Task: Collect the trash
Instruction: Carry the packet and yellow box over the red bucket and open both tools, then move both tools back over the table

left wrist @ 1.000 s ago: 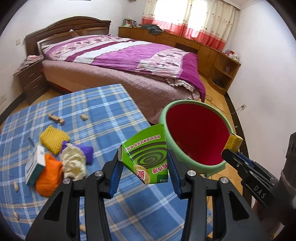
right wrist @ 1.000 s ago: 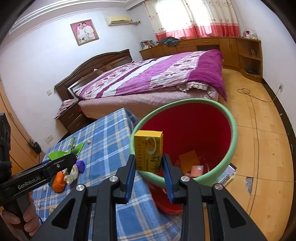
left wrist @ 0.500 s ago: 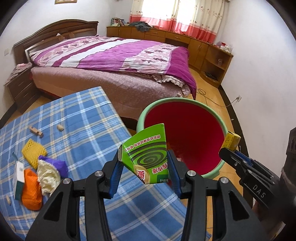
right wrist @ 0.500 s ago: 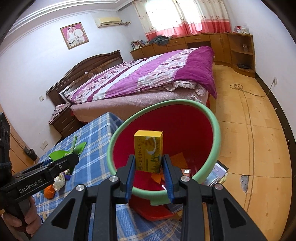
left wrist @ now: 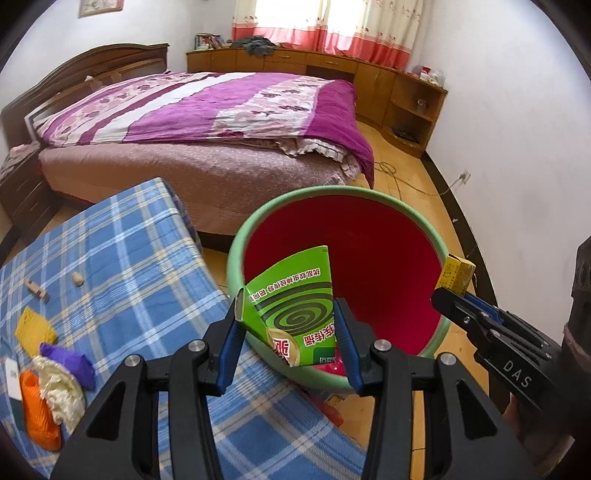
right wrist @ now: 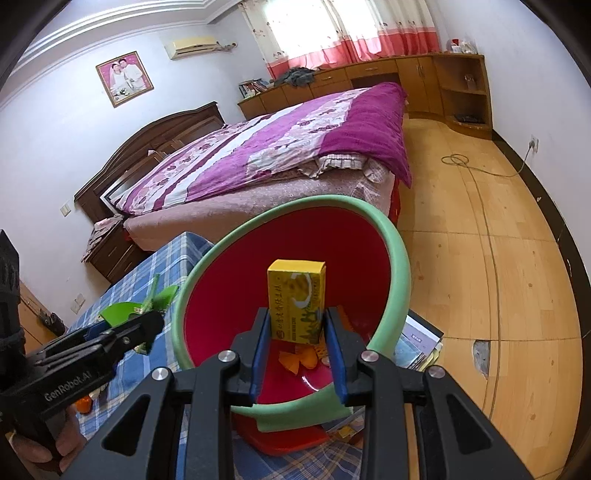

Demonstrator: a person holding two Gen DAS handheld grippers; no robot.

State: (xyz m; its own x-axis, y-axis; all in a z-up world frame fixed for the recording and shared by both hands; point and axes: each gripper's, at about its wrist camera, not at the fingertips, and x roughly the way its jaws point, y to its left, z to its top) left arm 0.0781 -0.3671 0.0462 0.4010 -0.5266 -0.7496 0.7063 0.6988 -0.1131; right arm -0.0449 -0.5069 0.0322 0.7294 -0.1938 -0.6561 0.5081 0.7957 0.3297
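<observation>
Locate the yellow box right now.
Right wrist view: the yellow box stands upright, clamped in the right claw, in front of the red bin's mouth.

Bedroom with pale lilac-white walls (right wrist: 55,122) and a warm wooden plank floor (right wrist: 517,258). Big dark wood bed (left wrist: 207,177) topped with a purple and floral quilt (left wrist: 229,107), dark nightstand (right wrist: 110,251) right beside the headboard. Honey-coloured cabinets (left wrist: 369,74) running under a bright window with red and white curtains (left wrist: 332,26), corner shelves (right wrist: 465,88) at the end. Framed portrait (right wrist: 125,83) and an air conditioner (right wrist: 190,46) up high. Cable (right wrist: 476,168) trailing to a wall socket.
</observation>
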